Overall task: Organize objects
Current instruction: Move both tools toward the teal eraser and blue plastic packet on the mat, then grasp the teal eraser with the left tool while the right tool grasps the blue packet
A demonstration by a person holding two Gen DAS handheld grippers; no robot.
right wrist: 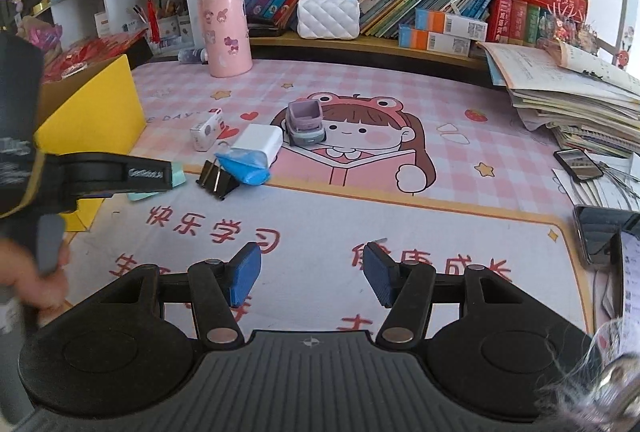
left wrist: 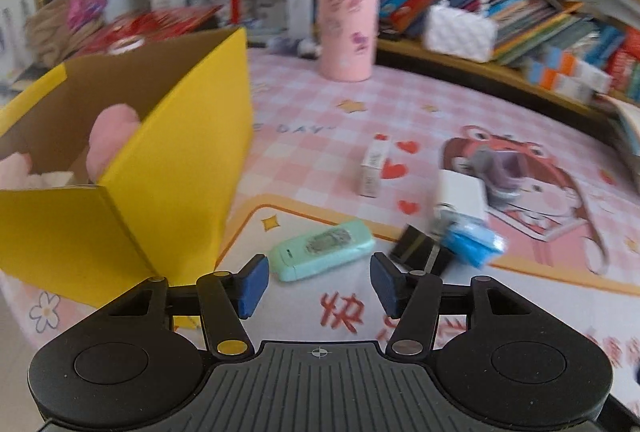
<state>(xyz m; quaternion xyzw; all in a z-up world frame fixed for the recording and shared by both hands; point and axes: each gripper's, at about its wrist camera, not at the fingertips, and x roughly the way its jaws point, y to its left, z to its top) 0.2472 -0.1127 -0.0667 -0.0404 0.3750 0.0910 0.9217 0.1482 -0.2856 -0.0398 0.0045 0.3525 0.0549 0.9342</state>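
the surface [right wrist: 400, 216] wears a pink cartoon mat. at its left edge stands an open yellow box [left wrist: 168, 167] with something pink inside. near its right side lie a mint case [left wrist: 322, 250], white charger [right wrist: 257, 143], blue packet [right wrist: 244, 163], black binder clip [right wrist: 218, 177] and small white tube box [right wrist: 206, 129]. the left hand-held gripper [left wrist: 318, 286] hangs partly open and empty just short of the mint case; the right hand-held gripper [right wrist: 312, 276] is likewise, over bare mat
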